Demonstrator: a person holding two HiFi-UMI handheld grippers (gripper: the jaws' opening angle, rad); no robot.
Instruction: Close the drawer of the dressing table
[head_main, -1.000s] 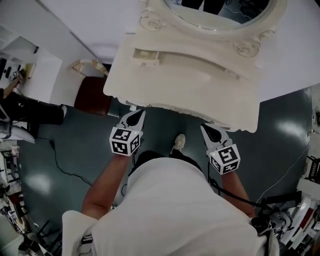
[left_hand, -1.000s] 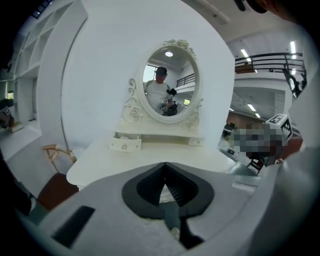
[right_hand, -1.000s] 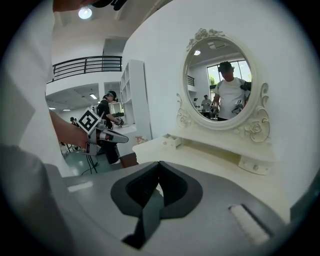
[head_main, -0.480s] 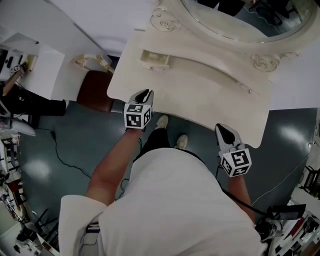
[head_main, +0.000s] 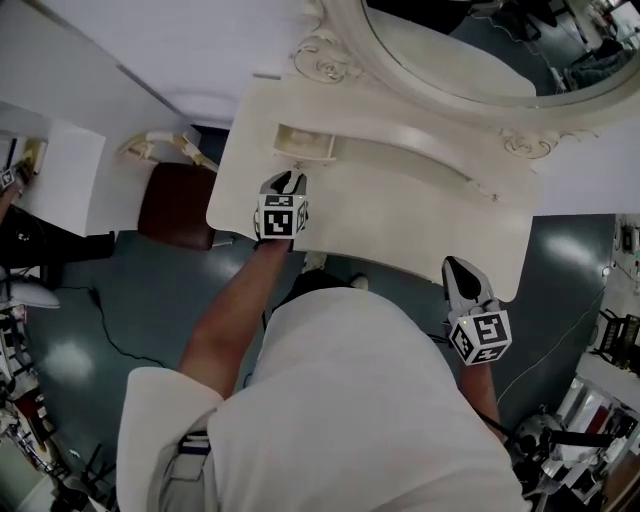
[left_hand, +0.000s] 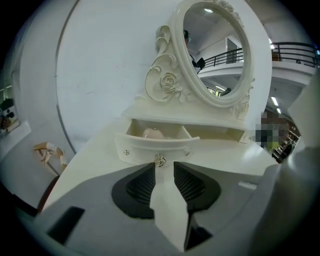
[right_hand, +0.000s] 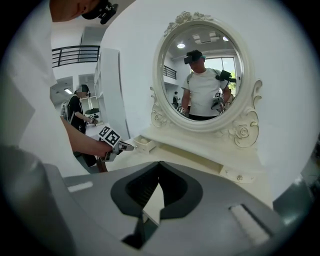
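Observation:
The cream dressing table (head_main: 400, 215) has a small drawer (head_main: 305, 145) pulled out at the left under its mirror shelf. In the left gripper view the drawer's curved front (left_hand: 142, 147) and its metal knob (left_hand: 160, 160) lie just beyond my left gripper (left_hand: 164, 166). Its jaws are opening and nothing is between them. Something pale pink (left_hand: 152, 133) lies inside the drawer. From the head view, the left gripper (head_main: 285, 185) hovers over the tabletop and points at the drawer. My right gripper (head_main: 462, 275) hangs at the table's front right edge, shut and holding nothing (right_hand: 159, 165).
An oval mirror (head_main: 470, 50) in a carved frame stands at the back of the table. A matching drawer (right_hand: 240, 176) on the right side is closed. A dark red stool (head_main: 178, 205) stands left of the table. A cable (head_main: 110, 330) trails on the floor.
My left gripper has gone from the table's front edge forward over the tabletop up to the open drawer. The right gripper has drifted toward the front right corner.

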